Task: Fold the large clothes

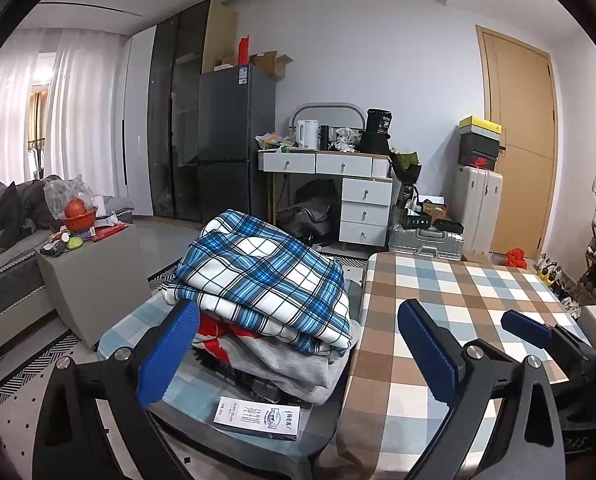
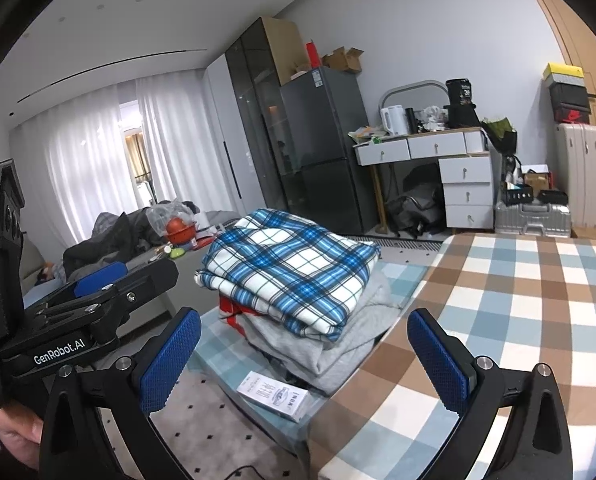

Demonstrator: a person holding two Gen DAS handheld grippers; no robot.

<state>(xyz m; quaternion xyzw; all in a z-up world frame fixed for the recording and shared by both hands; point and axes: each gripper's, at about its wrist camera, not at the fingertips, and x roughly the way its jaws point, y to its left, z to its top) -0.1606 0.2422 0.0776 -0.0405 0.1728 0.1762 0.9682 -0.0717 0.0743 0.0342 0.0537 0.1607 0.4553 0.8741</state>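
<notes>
On a low stool-like stand draped in pale blue check (image 1: 138, 324), just left of the counter (image 1: 458, 300) with its brown, blue and white checked cloth, I see the pile of clothes: a blue-and-white plaid garment (image 1: 266, 276) folded on top, a grey one (image 1: 290, 364) beneath it, and a red-and-white piece (image 1: 218, 330) peeking out at the pile's 9 o'clock edge. A small printed box (image 1: 258, 420) lies at the pile's 6 o'clock side. The plaid top layer looks fairly neat, its folded edges overhanging the grey layer. My left tool (image 1: 298, 352) hangs level in front of the pile, blue pads spread wide and gripping nothing, the pile framed between them. My right tool (image 2: 304, 360) is likewise spread wide and empty, aimed at the pile from the counter's side. From the right wrist, the left tool's body sits at 9 o'clock, a hand (image 2: 14, 440) holding it.
</notes>
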